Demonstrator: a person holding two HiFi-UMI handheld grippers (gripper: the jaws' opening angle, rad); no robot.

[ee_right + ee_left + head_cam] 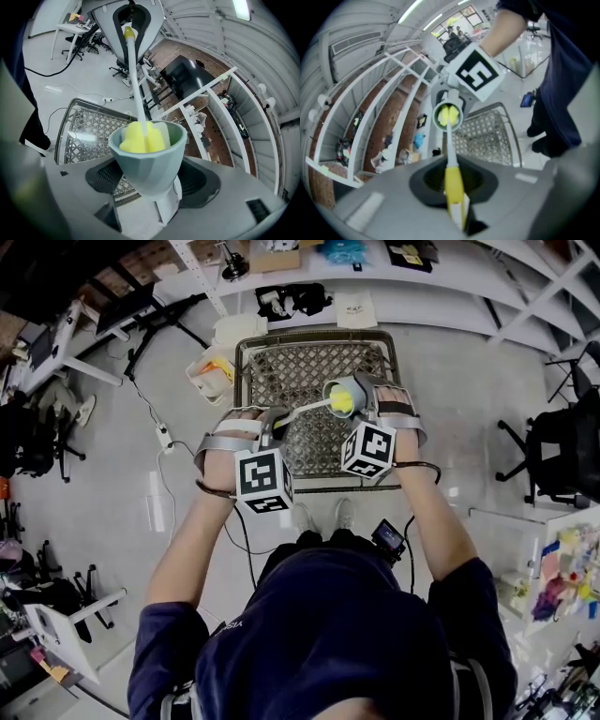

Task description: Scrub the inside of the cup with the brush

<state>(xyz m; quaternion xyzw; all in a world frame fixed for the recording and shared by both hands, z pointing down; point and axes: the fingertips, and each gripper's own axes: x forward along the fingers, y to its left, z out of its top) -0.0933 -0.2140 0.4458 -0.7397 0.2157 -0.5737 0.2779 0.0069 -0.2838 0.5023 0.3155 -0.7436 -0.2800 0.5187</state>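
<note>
Pale green cup [149,157] tipped sideways; brush [136,101] w/ yellow sponge head inside it.

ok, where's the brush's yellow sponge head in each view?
Head view: yellow sponge head upper centre, inside the pale green cup.
Left gripper view: sponge head just above centre, handle's far end.
Right gripper view: sponge head centre, in the cup's mouth.
Shared landmark: metal mesh basket behind it in all three.
</note>
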